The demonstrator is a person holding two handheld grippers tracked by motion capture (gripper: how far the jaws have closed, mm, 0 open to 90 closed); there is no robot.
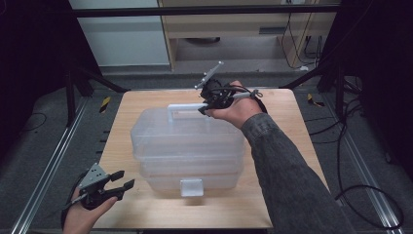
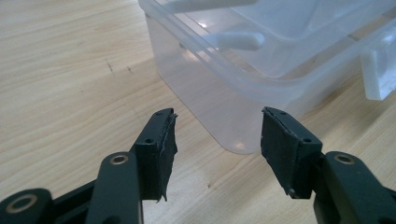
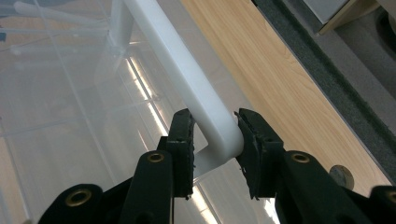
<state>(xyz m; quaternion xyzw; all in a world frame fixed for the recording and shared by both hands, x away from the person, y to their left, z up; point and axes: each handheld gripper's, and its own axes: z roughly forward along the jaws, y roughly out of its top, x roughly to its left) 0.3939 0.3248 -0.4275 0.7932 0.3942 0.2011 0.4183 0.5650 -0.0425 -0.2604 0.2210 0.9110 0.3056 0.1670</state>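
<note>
Right gripper [image 3: 212, 135] clamping the white plastic carry handle [image 3: 187, 74] of the clear, tiered plastic storage box [image 1: 187, 146].
Left gripper [image 2: 217, 140] is hovering wide open and empty by the box's near corner — probably waiting to steady it.

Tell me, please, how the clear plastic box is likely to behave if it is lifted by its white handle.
The clear plastic box looks empty and thin-walled, so probably light. The right tool clamps the white handle at one end, so the box may tilt. The front latch seems shut, though if it isn't, the lid could lift alone.
</note>
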